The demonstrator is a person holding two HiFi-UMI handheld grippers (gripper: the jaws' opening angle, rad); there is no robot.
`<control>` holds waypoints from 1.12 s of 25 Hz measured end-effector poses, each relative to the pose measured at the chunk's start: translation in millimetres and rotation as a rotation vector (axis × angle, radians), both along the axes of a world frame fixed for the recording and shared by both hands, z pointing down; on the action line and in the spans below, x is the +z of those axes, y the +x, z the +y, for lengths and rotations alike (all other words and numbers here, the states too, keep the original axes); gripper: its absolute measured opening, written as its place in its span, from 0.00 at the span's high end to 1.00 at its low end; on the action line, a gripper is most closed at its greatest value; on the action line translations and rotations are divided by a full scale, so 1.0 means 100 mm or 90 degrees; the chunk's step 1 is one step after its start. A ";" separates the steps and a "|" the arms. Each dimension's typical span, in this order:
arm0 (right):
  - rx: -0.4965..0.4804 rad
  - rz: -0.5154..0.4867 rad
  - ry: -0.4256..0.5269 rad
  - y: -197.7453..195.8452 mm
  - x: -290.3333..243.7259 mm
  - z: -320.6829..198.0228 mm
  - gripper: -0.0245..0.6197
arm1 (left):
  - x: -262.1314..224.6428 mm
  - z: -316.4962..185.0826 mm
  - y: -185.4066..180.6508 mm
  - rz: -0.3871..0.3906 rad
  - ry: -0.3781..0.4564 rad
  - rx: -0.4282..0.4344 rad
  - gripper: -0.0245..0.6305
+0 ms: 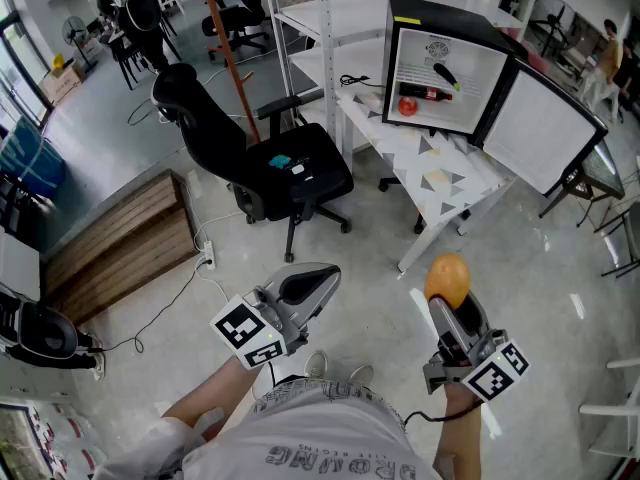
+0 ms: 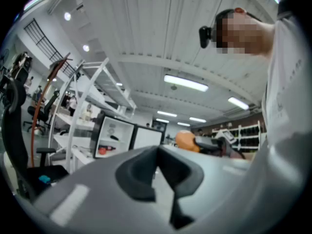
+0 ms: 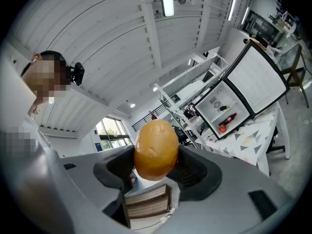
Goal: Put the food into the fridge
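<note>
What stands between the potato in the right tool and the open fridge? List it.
Nothing visible does. The right tool holds the potato over bare floor; the fridge on the table ahead has its door swung open. The office chair sits off left.

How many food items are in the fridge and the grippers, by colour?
Orange: 1, the potato in the right gripper.
Red: 1, the fruit in the fridge.
Dark: 2, the bottle and a vegetable in the fridge.
Total: 4.
</note>
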State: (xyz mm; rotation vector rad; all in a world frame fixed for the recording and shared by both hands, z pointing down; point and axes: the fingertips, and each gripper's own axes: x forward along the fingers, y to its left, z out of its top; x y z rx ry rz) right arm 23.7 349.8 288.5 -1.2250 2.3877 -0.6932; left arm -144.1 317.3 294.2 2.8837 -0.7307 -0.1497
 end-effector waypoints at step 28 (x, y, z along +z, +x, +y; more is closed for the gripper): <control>-0.010 0.003 -0.006 0.96 0.17 -0.08 0.54 | 0.07 0.02 0.96 -0.012 0.005 -0.021 0.95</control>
